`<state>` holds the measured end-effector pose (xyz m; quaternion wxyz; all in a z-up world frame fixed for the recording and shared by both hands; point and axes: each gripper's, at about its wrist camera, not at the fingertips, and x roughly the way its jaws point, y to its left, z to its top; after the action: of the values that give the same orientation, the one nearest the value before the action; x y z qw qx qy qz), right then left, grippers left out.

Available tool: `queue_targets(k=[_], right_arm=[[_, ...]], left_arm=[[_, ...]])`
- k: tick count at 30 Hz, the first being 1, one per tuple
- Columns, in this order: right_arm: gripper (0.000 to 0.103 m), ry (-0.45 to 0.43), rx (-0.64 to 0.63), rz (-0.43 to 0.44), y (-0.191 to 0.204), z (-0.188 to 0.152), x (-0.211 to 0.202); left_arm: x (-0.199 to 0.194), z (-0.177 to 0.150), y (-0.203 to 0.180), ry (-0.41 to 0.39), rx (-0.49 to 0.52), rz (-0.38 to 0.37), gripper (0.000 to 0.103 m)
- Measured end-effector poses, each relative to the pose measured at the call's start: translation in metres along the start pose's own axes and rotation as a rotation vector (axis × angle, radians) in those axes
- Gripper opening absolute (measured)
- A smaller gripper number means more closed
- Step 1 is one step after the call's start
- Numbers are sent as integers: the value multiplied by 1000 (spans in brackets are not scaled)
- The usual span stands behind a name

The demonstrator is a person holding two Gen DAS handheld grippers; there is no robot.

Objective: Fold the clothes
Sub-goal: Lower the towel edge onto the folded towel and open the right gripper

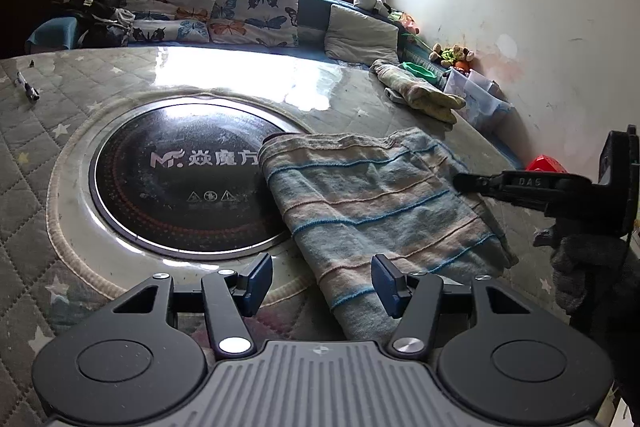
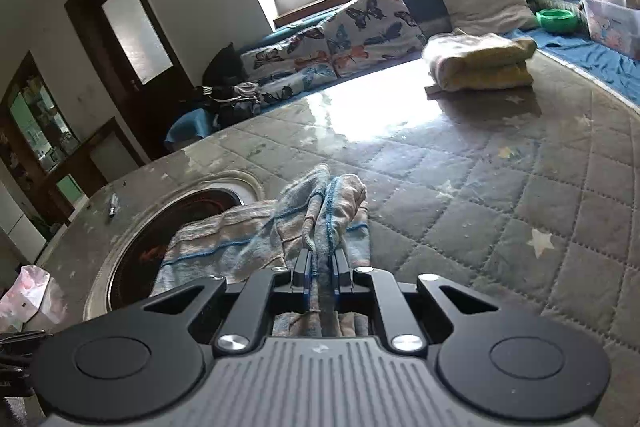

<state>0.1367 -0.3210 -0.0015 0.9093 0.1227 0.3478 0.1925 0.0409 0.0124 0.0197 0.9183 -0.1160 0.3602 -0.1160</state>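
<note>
Your right gripper is clamped on a bunched edge of the striped cloth lying partly over the table's inset round cooktop, while your left gripper, fingers spread and empty, must, by my judgement, take the near edge before folding.

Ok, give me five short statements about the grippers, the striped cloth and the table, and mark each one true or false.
1. The right gripper is shut on the striped cloth. True.
2. The left gripper is clamped on the cloth. False: its jaws stand wide open with nothing held between them.
3. Part of the cloth lies over the round black cooktop. True.
4. The folded yellowish bundle sits on the cooktop. False: it lies on the quilted table cover, near the far edge.
5. The butterfly cushions are stacked on the table. False: they lean on the bench under the window.
</note>
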Motion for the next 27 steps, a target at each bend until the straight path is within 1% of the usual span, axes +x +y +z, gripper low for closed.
queue_targets(k=[1,2,4,6,10,13,18,20,27], right_arm=[[13,1,1,-7,-1,0,1],[19,2,2,-14,-2,-1,1],[21,-9,0,-29,-4,-1,0],[21,-38,-11,-36,-2,1,-7],[21,-68,-84,-4,12,5,-12],[21,-52,-142,25,25,6,-4],[21,-15,-220,14,36,5,18],[20,-7,-218,0,34,5,23],[19,19,-153,-10,14,2,38]], left_arm=[[0,1,-1,-3,3,0,58],[0,1,-2,-5,6,-1,58],[0,3,-5,-10,16,-1,58],[2,4,-10,-11,30,-6,57],[9,6,-19,-21,62,-30,57],[16,5,-26,-24,88,-47,56],[31,-1,-29,9,116,-55,56],[35,-4,-29,20,122,-51,56],[42,-9,-25,46,125,-46,55]])
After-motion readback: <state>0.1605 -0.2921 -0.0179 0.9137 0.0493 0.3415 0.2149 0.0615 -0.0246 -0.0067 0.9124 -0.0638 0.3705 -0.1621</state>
